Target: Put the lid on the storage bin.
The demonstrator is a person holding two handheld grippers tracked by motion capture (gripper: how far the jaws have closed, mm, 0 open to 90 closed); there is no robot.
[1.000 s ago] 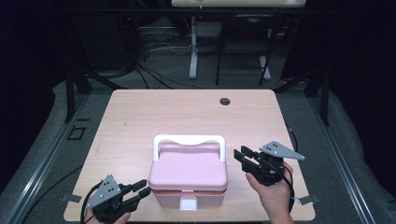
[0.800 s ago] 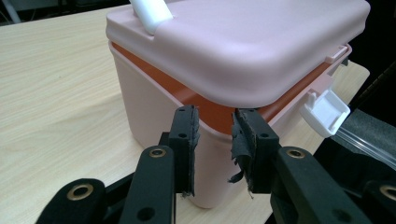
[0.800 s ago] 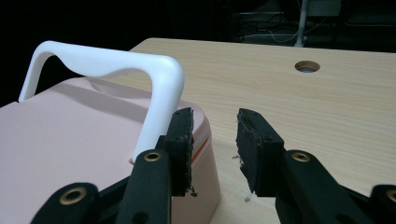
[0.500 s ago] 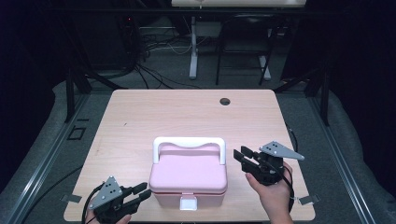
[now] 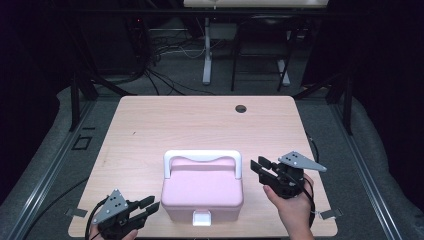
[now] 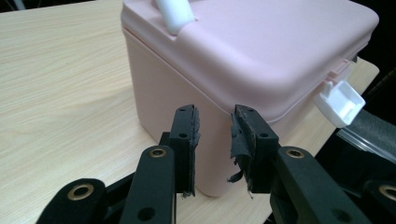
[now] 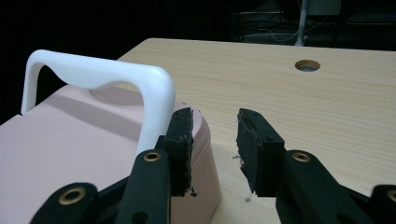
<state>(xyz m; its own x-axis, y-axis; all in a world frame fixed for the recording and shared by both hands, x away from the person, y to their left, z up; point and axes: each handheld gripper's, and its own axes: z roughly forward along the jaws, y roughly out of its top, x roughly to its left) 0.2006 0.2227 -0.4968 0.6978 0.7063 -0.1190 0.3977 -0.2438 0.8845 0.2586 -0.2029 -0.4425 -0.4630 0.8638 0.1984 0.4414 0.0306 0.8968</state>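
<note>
A pink lidded box (image 5: 202,192) with a white handle (image 5: 202,156) raised upright and a white front latch (image 5: 202,218) stands near the table's front edge. My left gripper (image 5: 150,205) is at the box's front left corner, open, with nothing between its jaws. In the left gripper view, the box corner (image 6: 261,51) and latch (image 6: 340,102) lie just beyond the left gripper (image 6: 215,126). My right gripper (image 5: 260,167) hovers open beside the box's right side. In the right gripper view, the handle (image 7: 93,74) rises left of the right gripper (image 7: 215,126), apart from it.
The light wooden table (image 5: 175,125) has a round cable hole (image 5: 241,108) at the back right. Beyond the far edge are dark floor, cables and a white desk leg (image 5: 206,50). Both hands come in at the table's front edge.
My left gripper has slid slightly back toward the table's front edge. The right gripper and the box have stayed put.
</note>
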